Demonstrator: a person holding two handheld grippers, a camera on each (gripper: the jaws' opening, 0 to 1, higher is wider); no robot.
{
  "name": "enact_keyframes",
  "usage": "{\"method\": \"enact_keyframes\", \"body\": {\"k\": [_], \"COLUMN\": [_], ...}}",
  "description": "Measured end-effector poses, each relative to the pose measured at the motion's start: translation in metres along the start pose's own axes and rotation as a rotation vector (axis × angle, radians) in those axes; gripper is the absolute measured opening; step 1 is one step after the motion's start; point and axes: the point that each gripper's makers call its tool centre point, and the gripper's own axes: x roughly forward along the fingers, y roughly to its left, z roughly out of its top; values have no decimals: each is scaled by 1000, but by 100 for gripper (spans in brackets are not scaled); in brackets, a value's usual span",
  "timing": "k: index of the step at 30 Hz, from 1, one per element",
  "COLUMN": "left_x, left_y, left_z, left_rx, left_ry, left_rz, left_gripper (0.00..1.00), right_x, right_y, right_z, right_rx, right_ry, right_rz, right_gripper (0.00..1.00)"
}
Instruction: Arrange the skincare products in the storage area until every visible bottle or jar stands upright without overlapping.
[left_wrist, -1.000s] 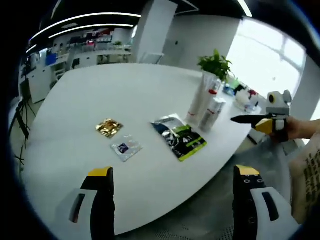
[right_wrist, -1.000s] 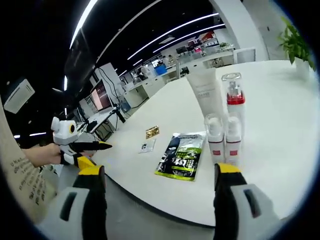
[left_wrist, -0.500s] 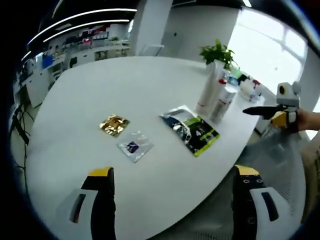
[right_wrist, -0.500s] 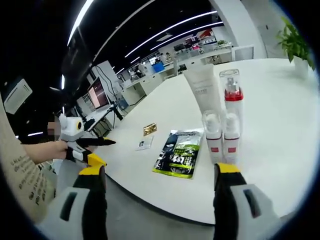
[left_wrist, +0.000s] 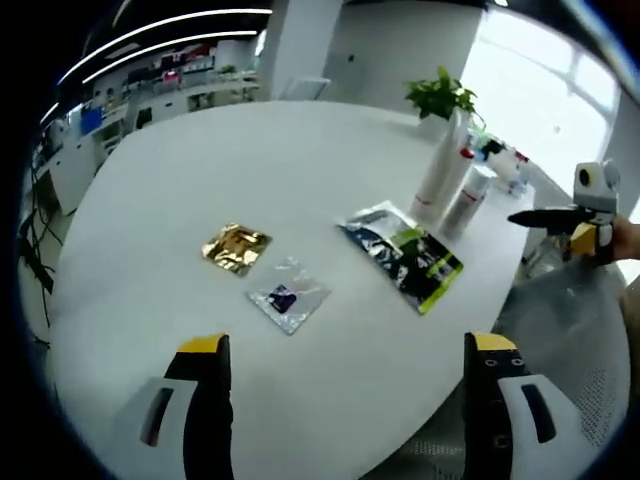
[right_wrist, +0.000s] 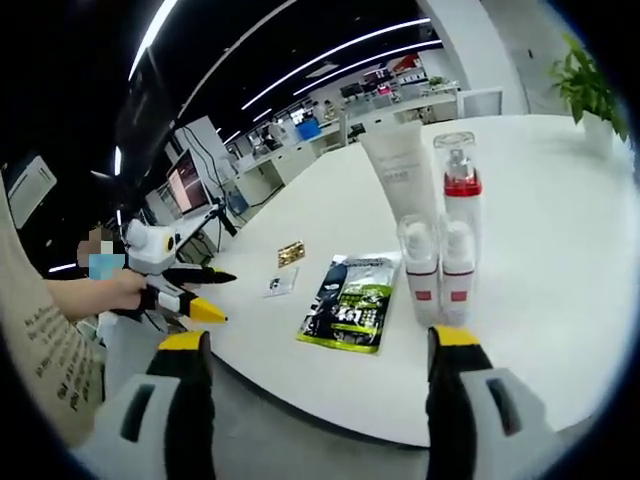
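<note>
Skincare bottles (right_wrist: 438, 262), white with red bands, stand upright and grouped on the white worktop (right_wrist: 560, 250), so my fingers (right_wrist: 455, 350) on both grippers hang wide, empty.

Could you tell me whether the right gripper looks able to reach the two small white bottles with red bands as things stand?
Probably yes. The right gripper is open and empty, and the two small white bottles stand straight ahead near the table edge, with nothing between. The green sachet lies off to the side.

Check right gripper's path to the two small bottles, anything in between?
Nothing visible. The right gripper, jaws open, looks straight at the two small bottles over the bare table edge; the green sachet lies off to their side.
</note>
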Motion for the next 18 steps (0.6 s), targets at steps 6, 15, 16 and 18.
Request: {"method": "enact_keyframes", "body": {"k": [6, 15, 16, 18], "left_x": [3, 14, 15, 16], "left_y": [9, 28, 29, 31], "left_z": [-3, 2, 2, 2], "left_rx": [-2, 30, 34, 59], "left_ry": [20, 35, 40, 57], "left_rz": [12, 42, 43, 47], "left_gripper": [94, 93, 93, 92], "right_x": [0, 0, 0, 1], "right_y": [-2, -6, -6, -6], "right_z": [-1, -2, -2, -1], "right_rx": [-3, 10, 12, 17], "right_ry": [7, 5, 7, 7], "right_rz": [-17, -36, -38, -38], "right_gripper": [89, 89, 89, 89]}}
